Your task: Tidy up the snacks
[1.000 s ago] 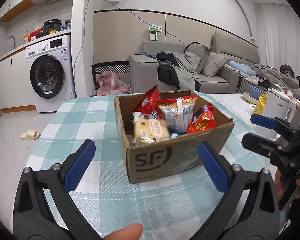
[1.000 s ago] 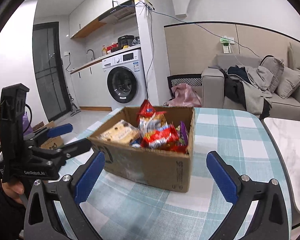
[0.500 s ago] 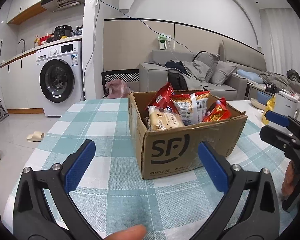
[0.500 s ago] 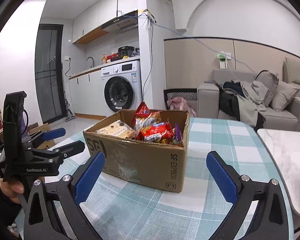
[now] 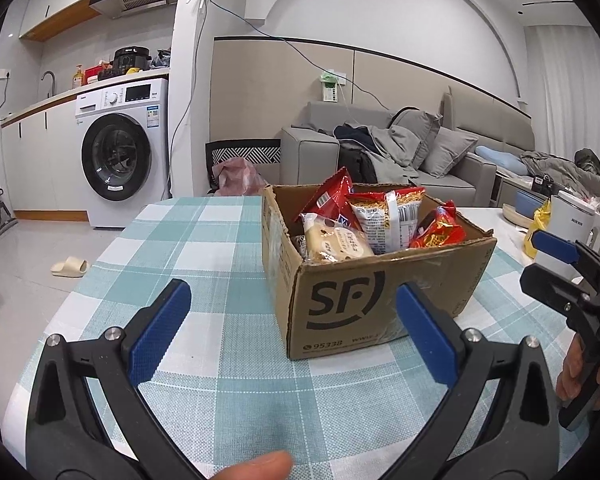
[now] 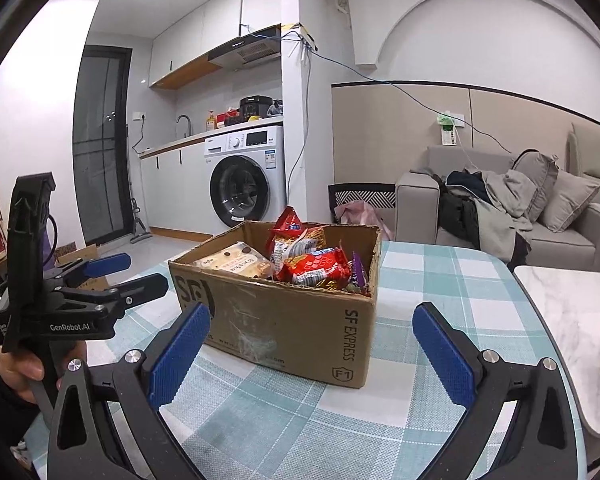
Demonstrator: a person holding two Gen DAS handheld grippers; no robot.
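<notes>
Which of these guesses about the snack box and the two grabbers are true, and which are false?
1. The cardboard box stands on a checked tablecloth. True.
2. The box is empty. False: it holds several snack packets, among them a pale cake packet and a red packet.
3. The left gripper is open and holds nothing. True.
4. The right gripper is shut on a red packet. False: it is open and empty, short of the box.
5. A washing machine stands beyond the table. True.
</notes>
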